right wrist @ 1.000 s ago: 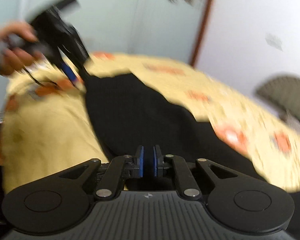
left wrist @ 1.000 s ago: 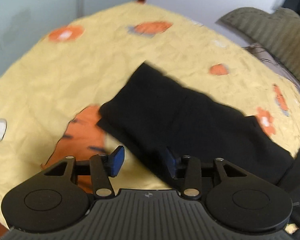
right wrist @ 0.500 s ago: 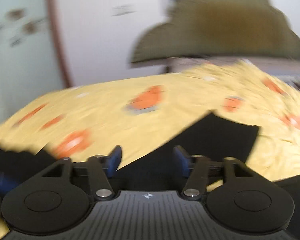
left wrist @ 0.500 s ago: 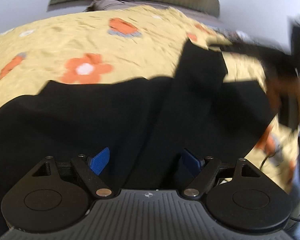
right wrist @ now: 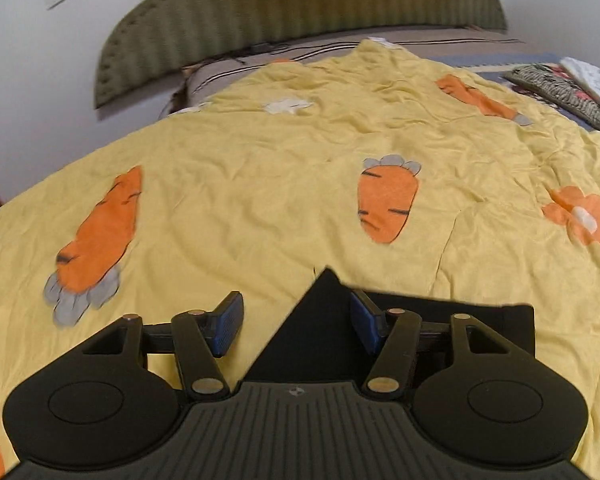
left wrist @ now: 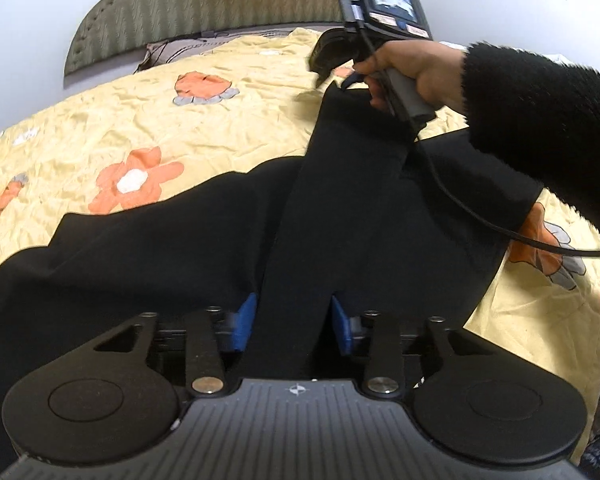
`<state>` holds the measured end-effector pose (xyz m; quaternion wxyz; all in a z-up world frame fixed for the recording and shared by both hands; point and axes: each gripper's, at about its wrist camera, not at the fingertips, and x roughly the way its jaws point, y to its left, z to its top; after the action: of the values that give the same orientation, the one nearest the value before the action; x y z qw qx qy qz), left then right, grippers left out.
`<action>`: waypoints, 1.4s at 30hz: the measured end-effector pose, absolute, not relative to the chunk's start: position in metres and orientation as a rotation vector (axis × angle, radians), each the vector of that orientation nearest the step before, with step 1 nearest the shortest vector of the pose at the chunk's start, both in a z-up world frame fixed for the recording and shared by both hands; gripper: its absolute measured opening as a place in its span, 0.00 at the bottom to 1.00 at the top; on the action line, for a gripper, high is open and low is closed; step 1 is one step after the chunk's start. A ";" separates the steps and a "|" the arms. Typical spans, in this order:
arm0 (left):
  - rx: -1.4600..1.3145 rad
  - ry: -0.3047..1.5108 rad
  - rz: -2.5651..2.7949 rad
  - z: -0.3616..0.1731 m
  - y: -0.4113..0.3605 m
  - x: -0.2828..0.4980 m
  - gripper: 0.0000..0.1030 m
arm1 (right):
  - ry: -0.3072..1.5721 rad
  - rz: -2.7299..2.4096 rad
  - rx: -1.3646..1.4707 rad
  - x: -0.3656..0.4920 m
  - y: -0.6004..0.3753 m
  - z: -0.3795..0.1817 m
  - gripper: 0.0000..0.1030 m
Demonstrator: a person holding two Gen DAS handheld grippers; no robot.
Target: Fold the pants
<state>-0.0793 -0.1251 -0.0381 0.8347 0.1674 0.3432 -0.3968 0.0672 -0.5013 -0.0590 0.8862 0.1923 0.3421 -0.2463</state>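
Note:
Black pants point(left wrist: 148, 256) lie folded on the yellow bedspread point(left wrist: 228, 136). In the left wrist view my left gripper point(left wrist: 294, 326) hangs over their near part. A raised fold point(left wrist: 340, 184) runs between its blue pads point(left wrist: 245, 320). The jaws are closing, with the pads at the fold's two sides. At the far end of that fold a hand point(left wrist: 412, 68) holds my right gripper point(left wrist: 334, 80). In the right wrist view a pointed corner of the pants point(right wrist: 320, 320) sits between the closing jaws of my right gripper point(right wrist: 296, 326), close to the right pad point(right wrist: 362, 326) and apart from the left one.
A ribbed olive headboard point(left wrist: 204, 4) and a white wall stand beyond the bed. A black cable point(left wrist: 480, 216) trails from the right gripper across the pants. A black sleeve point(left wrist: 540, 120) crosses the right side. Patterned cushions point(right wrist: 560, 92) lie at the bed's far right.
Both grippers have swung round to face the headboard. The left one now sits over the pants with narrower jaws. The right one has reached the far corner of the fold.

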 end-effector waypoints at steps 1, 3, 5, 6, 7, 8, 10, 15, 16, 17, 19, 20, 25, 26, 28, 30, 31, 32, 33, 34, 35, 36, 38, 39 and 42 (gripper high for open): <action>0.346 0.738 -0.860 -0.037 -0.125 -0.078 0.16 | 0.703 -0.532 0.401 0.067 -0.504 -0.058 0.16; 0.335 0.745 -0.872 -0.037 -0.125 -0.078 0.13 | 0.670 -0.532 0.457 0.058 -0.512 -0.053 0.08; 0.357 0.726 -0.865 -0.037 -0.126 -0.080 0.10 | 0.633 -0.535 0.478 0.042 -0.516 -0.047 0.07; 0.355 0.723 -0.861 -0.038 -0.128 -0.077 0.08 | 0.607 -0.533 0.493 0.032 -0.518 -0.043 0.07; 0.351 0.720 -0.863 -0.038 -0.127 -0.077 0.07 | 0.587 -0.529 0.507 0.023 -0.520 -0.038 0.07; 0.349 0.716 -0.864 -0.037 -0.127 -0.078 0.07 | 0.561 -0.521 0.521 0.011 -0.522 -0.033 0.06; 0.348 0.701 -0.864 -0.036 -0.127 -0.081 0.05 | 0.513 -0.517 0.545 -0.011 -0.526 -0.021 0.06; 0.372 0.656 -0.867 -0.032 -0.126 -0.093 0.05 | 0.403 -0.542 0.550 -0.081 -0.533 0.007 0.06; 0.382 0.641 -0.870 -0.031 -0.125 -0.098 0.05 | 0.383 -0.555 0.548 -0.098 -0.534 0.010 0.06; 0.393 0.626 -0.875 -0.031 -0.125 -0.102 0.05 | 0.365 -0.569 0.542 -0.115 -0.534 0.010 0.06; 0.415 0.607 -0.883 -0.032 -0.124 -0.110 0.05 | 0.341 -0.602 0.540 -0.151 -0.534 0.009 0.06; 0.424 0.600 -0.887 -0.033 -0.123 -0.112 0.05 | 0.329 -0.620 0.549 -0.170 -0.534 0.007 0.06; 0.464 0.579 -0.901 -0.035 -0.123 -0.123 0.05 | 0.303 -0.716 0.628 -0.257 -0.533 -0.022 0.06; 0.474 0.578 -0.904 -0.036 -0.124 -0.124 0.05 | 0.311 -0.730 0.645 -0.271 -0.533 -0.030 0.06; 0.497 0.573 -0.899 -0.039 -0.125 -0.128 0.05 | 0.322 -0.750 0.680 -0.289 -0.534 -0.044 0.06; 0.515 0.560 -0.893 -0.040 -0.127 -0.131 0.05 | 0.331 -0.763 0.700 -0.299 -0.534 -0.056 0.06; 0.530 0.553 -0.889 -0.041 -0.128 -0.133 0.05 | 0.335 -0.771 0.705 -0.301 -0.533 -0.061 0.06; 0.546 0.545 -0.882 -0.042 -0.130 -0.135 0.05 | 0.342 -0.776 0.697 -0.304 -0.533 -0.065 0.06; 0.558 0.539 -0.877 -0.044 -0.132 -0.136 0.05 | 0.349 -0.785 0.680 -0.304 -0.533 -0.068 0.06; 0.565 0.537 -0.875 -0.045 -0.133 -0.137 0.06 | 0.353 -0.794 0.673 -0.303 -0.534 -0.072 0.06; 0.574 0.542 -0.871 -0.048 -0.135 -0.137 0.06 | 0.358 -0.793 0.682 -0.303 -0.536 -0.075 0.06; 0.584 0.549 -0.866 -0.049 -0.136 -0.136 0.18 | 0.385 -0.779 0.690 -0.300 -0.539 -0.079 0.07; 0.578 0.553 -0.868 -0.046 -0.134 -0.137 0.23 | 0.444 -0.801 0.677 -0.296 -0.541 -0.084 0.13; 0.570 0.562 -0.881 -0.043 -0.132 -0.138 0.29 | 0.440 -0.859 0.632 -0.296 -0.536 -0.080 0.19; 0.520 0.581 -0.929 -0.029 -0.120 -0.138 0.59 | 0.414 -1.122 0.391 -0.288 -0.510 -0.052 0.33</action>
<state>-0.1382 -0.1202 -0.0287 0.8216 0.2445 0.2731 -0.4367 -0.2876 -0.5104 -0.0520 0.8086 0.1829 0.1938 -0.5245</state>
